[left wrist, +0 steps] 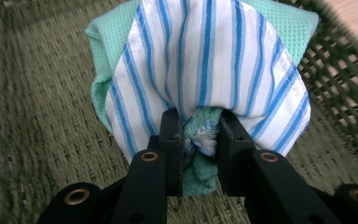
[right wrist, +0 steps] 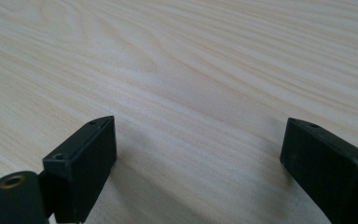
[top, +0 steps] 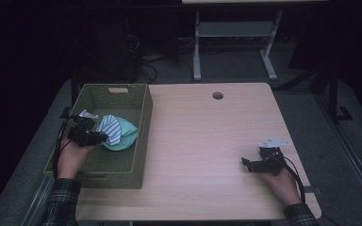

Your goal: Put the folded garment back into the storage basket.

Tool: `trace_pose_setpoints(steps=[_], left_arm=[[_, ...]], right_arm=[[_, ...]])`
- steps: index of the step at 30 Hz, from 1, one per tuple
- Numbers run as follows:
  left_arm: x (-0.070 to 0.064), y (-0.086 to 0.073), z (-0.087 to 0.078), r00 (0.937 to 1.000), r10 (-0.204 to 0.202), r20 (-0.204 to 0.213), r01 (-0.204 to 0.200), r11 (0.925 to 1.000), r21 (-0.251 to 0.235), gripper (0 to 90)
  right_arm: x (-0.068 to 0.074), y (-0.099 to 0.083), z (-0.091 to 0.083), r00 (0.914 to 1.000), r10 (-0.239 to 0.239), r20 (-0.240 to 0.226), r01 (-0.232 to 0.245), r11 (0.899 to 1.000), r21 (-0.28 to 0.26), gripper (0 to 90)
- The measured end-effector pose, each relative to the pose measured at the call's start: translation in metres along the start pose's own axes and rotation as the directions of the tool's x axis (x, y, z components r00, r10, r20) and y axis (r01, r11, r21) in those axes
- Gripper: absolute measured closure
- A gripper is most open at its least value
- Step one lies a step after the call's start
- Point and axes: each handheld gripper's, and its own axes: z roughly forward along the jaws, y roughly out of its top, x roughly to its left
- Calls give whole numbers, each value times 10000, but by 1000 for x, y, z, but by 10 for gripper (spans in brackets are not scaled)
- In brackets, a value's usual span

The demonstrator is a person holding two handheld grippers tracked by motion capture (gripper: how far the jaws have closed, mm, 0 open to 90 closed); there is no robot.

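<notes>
Left gripper [left wrist: 200, 140] pinching a bunched fold of two cloths together, jaws pressed on the fabric from both sides. Between the jaws, a wad of the green cloth [left wrist: 200, 168] mixed with a bit of the striped cloth [left wrist: 205, 60], white with blue stripes. Above the jaws, toward 12 o'clock in the left gripper view, striped cloth spreading wide, with the green cloth behind it and showing at 11 and 1 o'clock. All around, woven floor and walls of the green basket [left wrist: 37, 116].

In the high view, left gripper [top: 104, 136] inside the basket [top: 141, 141], held by the left hand [top: 73, 157] coming from 6 o'clock; both cloths just at 3 o'clock of the gripper, near the right wall of the basket. Basket at the 9 o'clock side of the table [top: 207, 136].

Right gripper [right wrist: 200, 158] with jaws spread wide, holding nothing, low over bare wood. In the high view, right gripper [top: 247, 164] at about 4 o'clock on the table, well apart from the basket, in the right hand [top: 278, 181].
</notes>
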Motion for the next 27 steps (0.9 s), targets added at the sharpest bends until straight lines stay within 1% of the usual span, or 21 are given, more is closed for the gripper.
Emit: trace_pose_setpoints(steps=[3, 6, 8, 12, 13, 14, 15, 20, 22, 26, 27], left_arm=[[2, -4, 9, 10000, -70, -25, 71, 9998, 191, 734], [2, -5, 15, 10000, 0, -8, 0, 9991, 415, 731], [1, -6, 18, 9999, -55, 91, 51, 9989, 472, 726], [2, -7, 22, 10000, 3, 65, -8, 9976, 698, 706], [1, -7, 22, 10000, -8, 65, 3, 9975, 700, 686], [1, -7, 23, 9999, -12, 112, 5, 9976, 686, 625], [1, -7, 23, 9999, 4, 130, -13, 9978, 666, 625], [2, -8, 20, 10000, -37, -62, 39, 9994, 333, 473], [2, -7, 19, 9999, -89, 52, 88, 9997, 221, 422], [0, -5, 11, 9999, -53, 132, 55, 9998, -168, 337], [-1, -4, 10, 9998, -59, 163, 63, 9997, -222, 302]], right_arm=[[0, 0, 0, 10000, 2, -1, -2, 10000, 0, 101], [0, 0, 0, 10000, -1, 0, 1, 10000, -2, 101], [0, 0, 0, 10000, -1, 0, 1, 10000, -2, 101], [0, 0, 0, 10000, 2, 1, -2, 10000, -2, 101], [0, 0, 0, 10000, 1, 1, -1, 10000, -2, 101], [0, 0, 0, 10000, -2, 0, 2, 10000, -4, 101], [0, 0, 0, 10000, -2, 0, 2, 10000, -4, 101], [0, 0, 0, 10000, -1, 0, 1, 10000, -2, 101], [0, 0, 0, 10000, 2, 1, -2, 10000, 1, 101], [0, 0, 0, 10000, -4, 1, 4, 10000, 0, 101], [0, 0, 0, 10000, 2, -1, -2, 10000, 1, 101]])
